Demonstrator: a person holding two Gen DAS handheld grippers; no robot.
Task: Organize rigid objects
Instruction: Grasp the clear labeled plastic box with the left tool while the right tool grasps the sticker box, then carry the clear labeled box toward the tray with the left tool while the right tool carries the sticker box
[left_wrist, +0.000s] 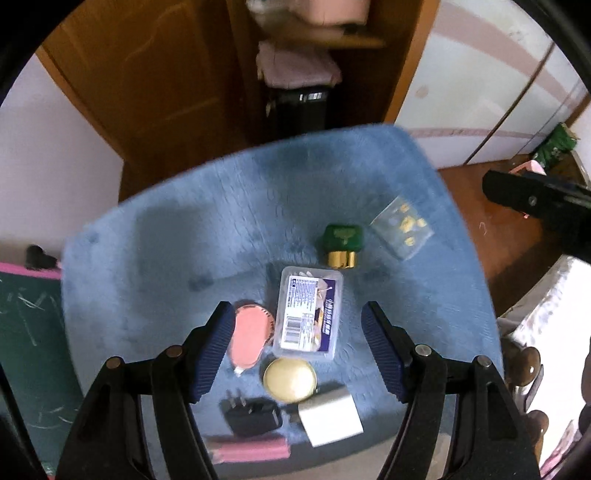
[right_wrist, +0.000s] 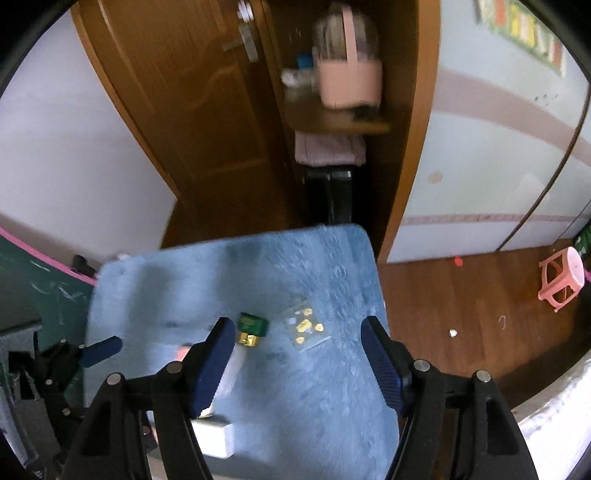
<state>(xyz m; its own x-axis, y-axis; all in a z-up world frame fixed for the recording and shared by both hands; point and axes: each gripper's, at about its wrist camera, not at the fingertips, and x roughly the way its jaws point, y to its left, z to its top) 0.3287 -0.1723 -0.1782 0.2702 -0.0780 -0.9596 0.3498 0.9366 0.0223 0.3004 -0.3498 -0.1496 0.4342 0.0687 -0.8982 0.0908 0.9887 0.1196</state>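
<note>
Left wrist view: both grippers (left_wrist: 299, 354) (right_wrist: 299, 354) released, empty, over blue mat (left_wrist: 184, 240).

My left hand-held gripper (left_wrist: 299, 350): two black linkage arms per side, silver pivot pins at joints, slotted cut-outs lower down. Fingers (left_wrist: 216, 350) carry dark blue ribbed pads on inner faces. My right hand-held gripper (right_wrist: 299, 363): same build, black frame, silver pins, blue ribbed pads (right_wrist: 380, 365). Seen from right camera, other unit at far left shows black body, small screws, blue finger.
</note>
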